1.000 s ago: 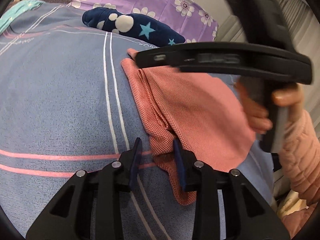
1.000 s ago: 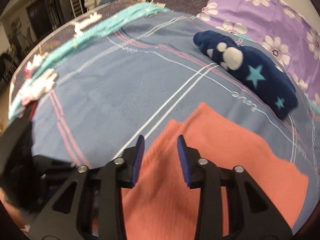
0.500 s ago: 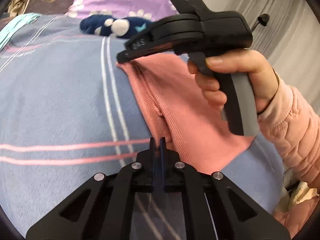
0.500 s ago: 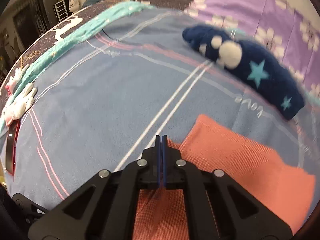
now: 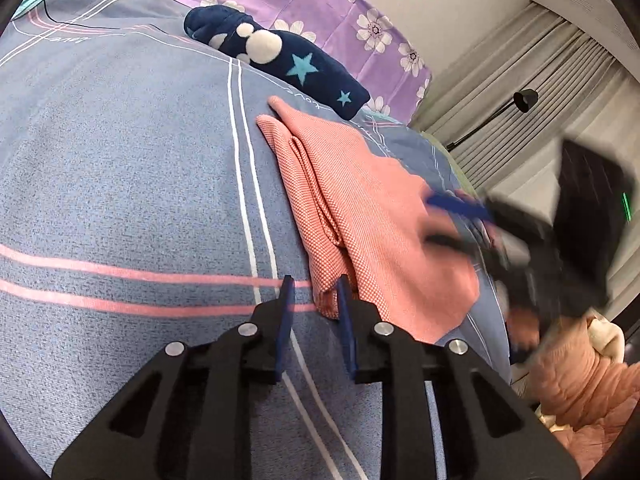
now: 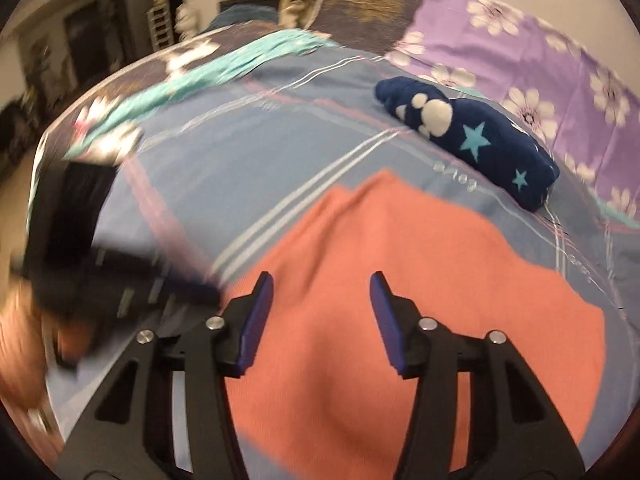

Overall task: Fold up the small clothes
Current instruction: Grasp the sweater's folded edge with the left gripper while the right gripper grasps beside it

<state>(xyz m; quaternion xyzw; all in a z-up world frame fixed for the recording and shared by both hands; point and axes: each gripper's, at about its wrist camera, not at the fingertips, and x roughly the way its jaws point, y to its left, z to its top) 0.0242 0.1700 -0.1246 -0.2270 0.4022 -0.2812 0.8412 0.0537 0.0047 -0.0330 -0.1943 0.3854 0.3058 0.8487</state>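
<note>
**Left wrist view: both claws loose over a folded pink cloth**

The left wrist view shows a pink cloth (image 5: 372, 216) lying folded on a bed (image 5: 120, 168) with a blue striped cover. The left claw (image 5: 314, 300) sits at the cloth's near corner. Its jaws are opening, and a bit of the folded edge lies between the blue pads (image 5: 343, 308) without being pinched, so the claw is released. To the right, the right claw (image 5: 452, 220) appears as a dark blur over the cloth's far side, with a pink quilted sleeve (image 5: 576, 376) behind it.

In the right wrist view, the right claw (image 6: 322, 300) hangs above the middle of the cloth (image 6: 440, 280) with its jaws opening wide and nothing gripped between them. The left claw (image 6: 120, 280) is a smeared dark shape at the left.

A rolled navy garment (image 5: 280, 64) with stars and white spots lies beyond the pink cloth, apart from it, near a purple flowered pillow (image 5: 328, 4).
</note>
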